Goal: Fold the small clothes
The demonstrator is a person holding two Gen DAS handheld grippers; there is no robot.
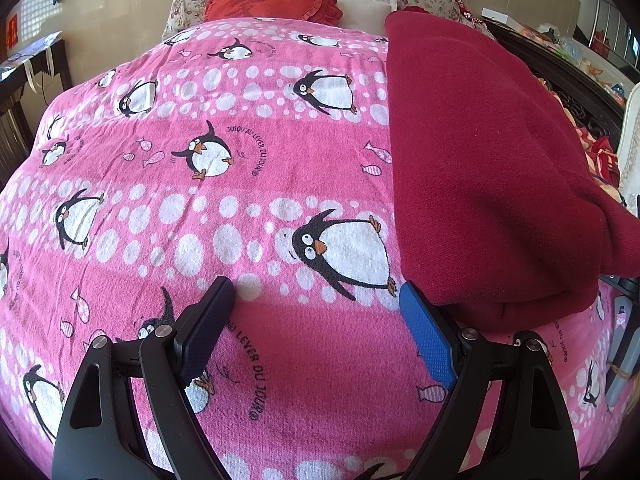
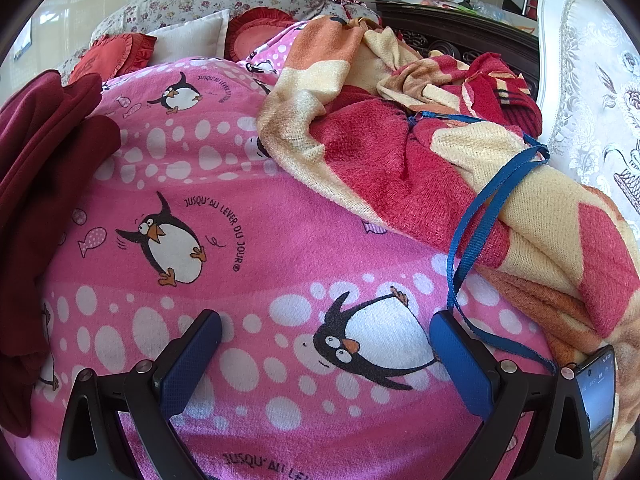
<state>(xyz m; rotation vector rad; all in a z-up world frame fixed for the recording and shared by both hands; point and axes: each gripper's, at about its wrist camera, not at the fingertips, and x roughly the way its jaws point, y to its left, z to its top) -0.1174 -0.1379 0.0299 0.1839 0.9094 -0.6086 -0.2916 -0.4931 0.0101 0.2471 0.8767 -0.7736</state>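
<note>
A dark red garment (image 1: 488,160) lies folded on the pink penguin bedspread (image 1: 240,184), at the right of the left wrist view. My left gripper (image 1: 318,312) is open and empty just left of the garment's near edge; its right finger (image 1: 428,336) sits beside that edge. In the right wrist view the same dark red garment (image 2: 44,184) lies at the far left. My right gripper (image 2: 326,350) is open and empty above the bedspread (image 2: 260,240), to the right of the garment.
A crumpled red, cream and orange blanket (image 2: 460,160) with a blue strap (image 2: 492,200) lies on the right. A phone (image 2: 598,396) rests near the right finger. Red and white pillows (image 1: 280,0) and a floral cushion are at the bed's head. A dark wooden frame (image 1: 560,76) lies to the right.
</note>
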